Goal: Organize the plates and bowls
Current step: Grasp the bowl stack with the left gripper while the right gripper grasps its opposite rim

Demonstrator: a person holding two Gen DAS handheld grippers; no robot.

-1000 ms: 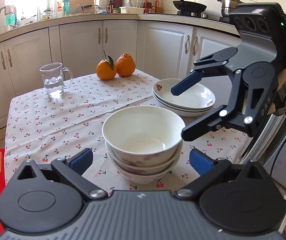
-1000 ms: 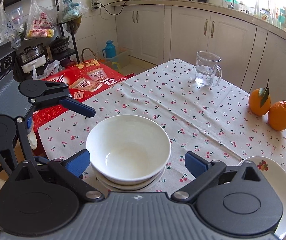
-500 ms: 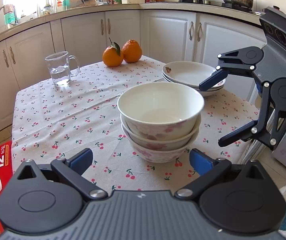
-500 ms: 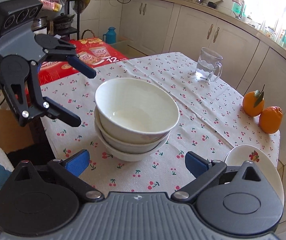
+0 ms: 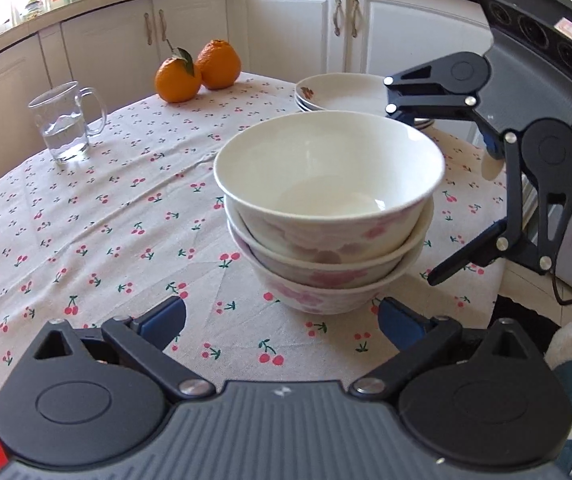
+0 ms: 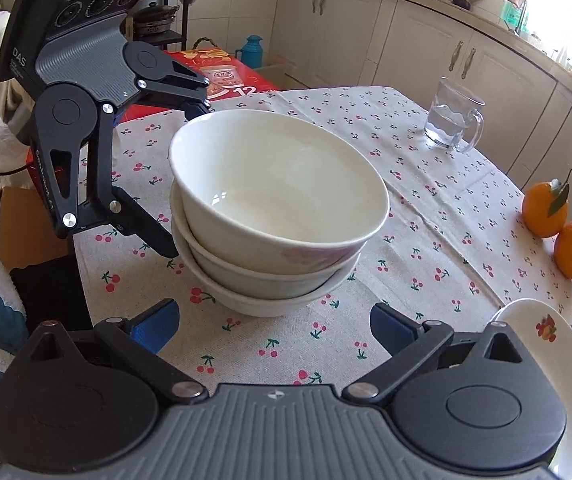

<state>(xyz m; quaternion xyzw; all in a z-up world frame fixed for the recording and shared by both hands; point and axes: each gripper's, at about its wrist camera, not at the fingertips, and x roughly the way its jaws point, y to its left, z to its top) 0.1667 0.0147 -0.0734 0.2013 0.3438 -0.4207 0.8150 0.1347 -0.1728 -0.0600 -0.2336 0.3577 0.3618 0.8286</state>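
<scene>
A stack of three white bowls with pink flowers (image 5: pixel 325 208) (image 6: pixel 274 208) stands on the cherry-print tablecloth near the table's front edge. My left gripper (image 5: pixel 282 318) is open, low and just short of the stack. From the opposite side my right gripper (image 6: pixel 274 322) is also open and close to the stack. In the left wrist view the right gripper (image 5: pixel 419 200) stands on edge beside the bowls' right side. The left gripper (image 6: pixel 184 182) stands the same way at their left. Neither holds anything. A stack of white plates (image 5: pixel 337 96) (image 6: pixel 545 344) sits at the table's far corner.
A glass mug of water (image 5: pixel 66 124) (image 6: pixel 451 120) and two oranges (image 5: pixel 198 68) (image 6: pixel 561 224) stand further back on the table. A red carton (image 6: pixel 222 72) lies on the floor beside the table. White cabinets run behind. A person's sleeve shows at the edges.
Both grippers have come down lower and nearer to the bowl stack from opposite sides. The bowls, plates, mug and oranges have stayed in place.
</scene>
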